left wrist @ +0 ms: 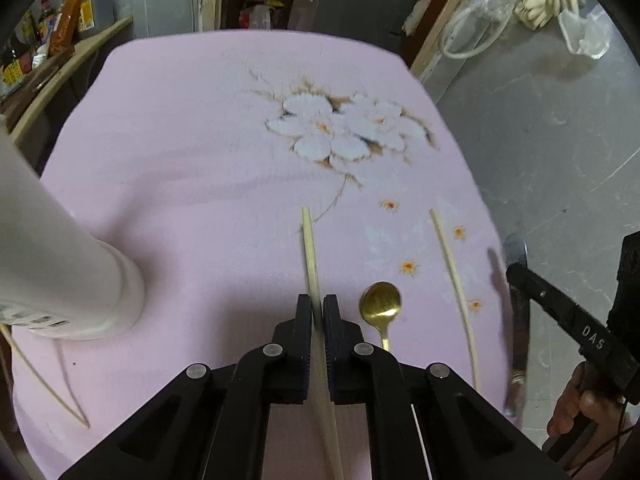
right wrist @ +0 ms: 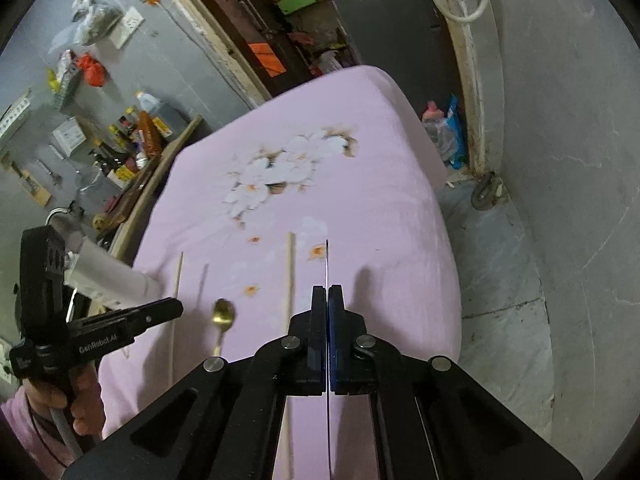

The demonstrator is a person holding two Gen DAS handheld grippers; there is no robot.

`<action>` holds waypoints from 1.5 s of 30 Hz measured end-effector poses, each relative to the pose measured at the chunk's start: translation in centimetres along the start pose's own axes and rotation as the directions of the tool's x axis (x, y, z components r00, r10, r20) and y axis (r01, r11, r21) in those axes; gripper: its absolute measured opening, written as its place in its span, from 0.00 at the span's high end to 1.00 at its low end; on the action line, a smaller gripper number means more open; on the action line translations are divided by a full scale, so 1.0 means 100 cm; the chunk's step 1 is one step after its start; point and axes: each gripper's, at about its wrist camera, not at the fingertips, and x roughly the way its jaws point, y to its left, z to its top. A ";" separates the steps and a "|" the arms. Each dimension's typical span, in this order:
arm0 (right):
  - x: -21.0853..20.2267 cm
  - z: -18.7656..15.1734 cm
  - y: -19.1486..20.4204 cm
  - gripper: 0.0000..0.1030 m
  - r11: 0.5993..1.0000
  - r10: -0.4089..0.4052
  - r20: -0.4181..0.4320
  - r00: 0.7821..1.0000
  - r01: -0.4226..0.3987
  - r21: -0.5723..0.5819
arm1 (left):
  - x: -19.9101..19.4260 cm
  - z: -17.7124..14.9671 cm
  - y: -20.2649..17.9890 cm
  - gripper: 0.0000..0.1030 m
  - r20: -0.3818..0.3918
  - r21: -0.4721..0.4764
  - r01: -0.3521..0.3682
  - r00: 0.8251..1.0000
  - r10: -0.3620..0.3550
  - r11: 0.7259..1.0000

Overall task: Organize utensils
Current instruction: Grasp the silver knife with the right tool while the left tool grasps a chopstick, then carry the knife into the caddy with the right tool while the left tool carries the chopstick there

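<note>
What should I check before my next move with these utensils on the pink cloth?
1. Left gripper shut on a chopstick: ok.
2. Right gripper shut on the knife: ok.
3. Gold spoon lying free on the cloth: ok.
4. Second chopstick clear of both grippers: ok.
5. White container opening free to take utensils: cannot tell, its top is out of view.

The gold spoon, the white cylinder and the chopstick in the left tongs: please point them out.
gold spoon (left wrist: 381, 300), left wrist view, on its bowl.
white cylinder (left wrist: 68, 276), left wrist view, on its side wall.
chopstick (left wrist: 310, 248), left wrist view, on the shaft beyond the left tongs (left wrist: 317, 312).
</note>
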 end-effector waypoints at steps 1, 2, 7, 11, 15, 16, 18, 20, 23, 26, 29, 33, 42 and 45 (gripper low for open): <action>-0.005 0.000 0.005 0.99 1.000 0.003 0.011 1.000 -0.003 -0.010 | -0.005 -0.001 0.000 0.94 0.006 0.005 0.002 1.000 -0.002 1.000; -0.011 0.001 0.005 0.99 1.000 0.006 0.018 1.000 -0.006 -0.017 | -0.010 -0.002 0.000 0.94 0.014 0.013 0.003 1.000 -0.003 1.000; -0.039 0.000 0.027 0.99 0.998 0.009 0.069 0.998 -0.006 -0.056 | -0.039 -0.004 0.001 0.94 0.054 0.041 0.031 0.998 -0.033 0.999; -0.059 -0.004 0.043 0.99 0.997 -0.003 0.122 0.993 0.012 -0.078 | -0.062 -0.006 0.002 0.94 0.081 0.071 0.052 0.995 -0.058 0.996; -0.079 -0.004 0.063 0.99 0.996 -0.012 0.184 0.983 0.027 -0.080 | -0.089 -0.015 0.001 0.95 0.140 0.097 0.064 0.987 -0.077 0.993; -0.084 -0.003 0.069 0.99 0.996 -0.013 0.201 0.980 0.030 -0.081 | -0.096 -0.016 0.002 0.95 0.163 0.098 0.067 0.983 -0.083 0.993; -0.092 0.000 0.084 0.99 0.995 -0.009 0.232 0.973 0.031 -0.093 | -0.110 -0.018 0.006 0.95 0.205 0.101 0.072 0.974 -0.092 0.992; -0.100 0.002 0.101 0.99 0.993 0.000 0.261 0.965 0.031 -0.113 | -0.124 -0.017 0.012 0.95 0.244 0.101 0.079 0.964 -0.102 0.992; -0.107 0.007 0.132 0.99 0.988 0.022 0.304 0.953 0.026 -0.150 | -0.144 -0.015 0.025 0.95 0.293 0.093 0.097 0.949 -0.120 0.991; -0.112 0.014 0.163 0.99 0.982 0.061 0.335 0.940 0.004 -0.189 | -0.166 -0.011 0.042 0.95 0.343 0.084 0.093 0.932 -0.116 0.992; -0.112 0.023 0.195 0.99 0.973 0.124 0.353 0.927 -0.044 -0.227 | -0.194 -0.006 0.065 0.95 0.407 0.060 0.098 0.906 -0.114 0.993; -0.115 0.028 0.235 0.99 0.956 0.204 0.380 0.902 -0.101 -0.274 | -0.223 0.003 0.098 0.95 0.479 0.017 0.088 0.874 -0.085 0.996; -0.107 0.041 0.305 0.99 0.921 0.278 0.428 0.860 -0.113 -0.373 | -0.265 0.020 0.180 0.95 0.608 -0.115 0.043 0.793 0.036 0.992; -0.094 0.045 0.316 0.99 0.922 0.258 0.423 0.869 -0.090 -0.376 | -0.263 0.025 0.201 0.95 0.624 -0.152 0.032 0.778 0.071 0.988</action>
